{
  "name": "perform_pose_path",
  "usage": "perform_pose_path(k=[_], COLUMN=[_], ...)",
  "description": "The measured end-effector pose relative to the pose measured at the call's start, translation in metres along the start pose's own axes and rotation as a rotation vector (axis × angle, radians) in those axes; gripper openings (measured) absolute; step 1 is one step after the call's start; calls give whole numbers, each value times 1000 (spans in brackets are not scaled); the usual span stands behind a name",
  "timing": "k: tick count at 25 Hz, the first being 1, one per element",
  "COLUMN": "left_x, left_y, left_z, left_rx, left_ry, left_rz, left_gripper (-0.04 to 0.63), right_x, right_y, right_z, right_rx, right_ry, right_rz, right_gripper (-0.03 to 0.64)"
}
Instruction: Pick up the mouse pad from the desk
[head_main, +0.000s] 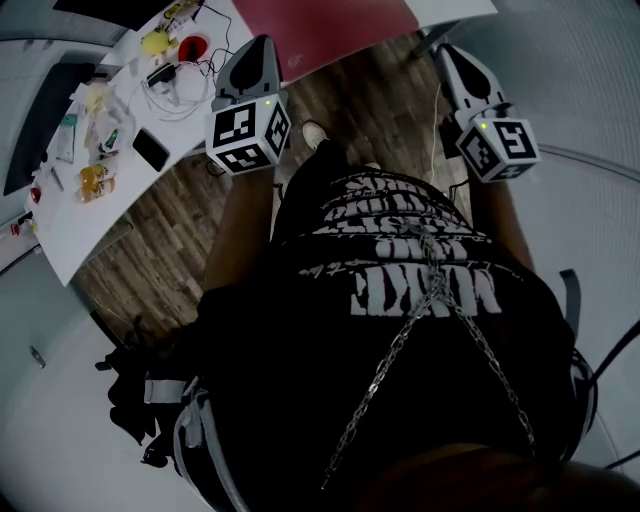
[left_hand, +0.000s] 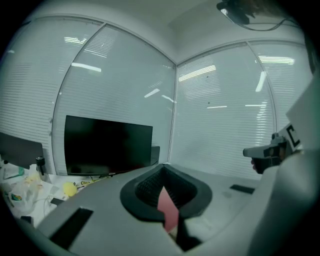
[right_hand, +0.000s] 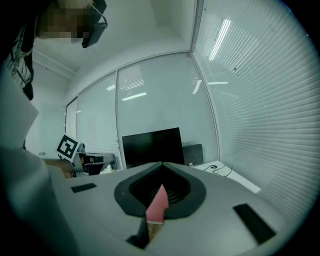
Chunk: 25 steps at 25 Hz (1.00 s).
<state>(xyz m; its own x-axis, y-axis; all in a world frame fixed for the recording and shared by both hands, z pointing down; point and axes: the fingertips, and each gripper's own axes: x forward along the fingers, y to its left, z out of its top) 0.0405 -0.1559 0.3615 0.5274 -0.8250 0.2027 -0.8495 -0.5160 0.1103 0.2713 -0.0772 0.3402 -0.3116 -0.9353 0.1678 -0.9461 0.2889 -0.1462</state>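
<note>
Head view, looking steeply down: mouse pad (head_main: 335, 30), red, sits at the top centre of frame, off the desk (head_main: 120, 205) and strung between the 2 grippers. Its near edge hangs over the wooden floor (head_main: 180, 235); its far edge runs out of frame.

Left gripper (head_main: 264, 42) has the pad's left near corner and right gripper (head_main: 446, 50) the right near corner. I read both sets of jaws as closed on it: each gripper view shows a pink sliver of pad pinched between the dark pads with no gap.

Room to move:
- Desk edge runs diagonally at frame left, just beside the left gripper's marker cube. The clutter on it sits back from that edge: phone (head_main: 151, 148), cables (head_main: 180, 92), a yellow object (head_main: 155, 42)
- Open floor lies between the desk and my legs, with 1 shoe (head_main: 313, 133) showing under the pad's near edge
- I cannot identify the pale surface at frame right
- Left gripper view: a dark monitor (left_hand: 107, 145) stands ahead against blind-covered glass walls that meet in a corner

Pose:
- Both grippers are held out in front at about the same height, well apart, and pointing forward roughly level
- Each gripper shows at the side of the other's view
</note>
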Motion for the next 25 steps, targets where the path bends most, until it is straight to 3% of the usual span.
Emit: perform_pose_path(k=[5,18,25], left_x=[38,106,130], left_y=[27,139,165], left_z=[21,34,30], left_rx=[20,-51,-84], left_ry=[-36,-54,-51], left_rz=[3,16,13], left_gripper=[6,5,6], right_x=[46,174,212], right_y=[-8,-1,0], right_z=[14,48,56], right_rx=[-14,-83,-108], right_ry=[5,-1,3], right_rz=[-8,-46,-40], right_gripper=[-2,-2,-2])
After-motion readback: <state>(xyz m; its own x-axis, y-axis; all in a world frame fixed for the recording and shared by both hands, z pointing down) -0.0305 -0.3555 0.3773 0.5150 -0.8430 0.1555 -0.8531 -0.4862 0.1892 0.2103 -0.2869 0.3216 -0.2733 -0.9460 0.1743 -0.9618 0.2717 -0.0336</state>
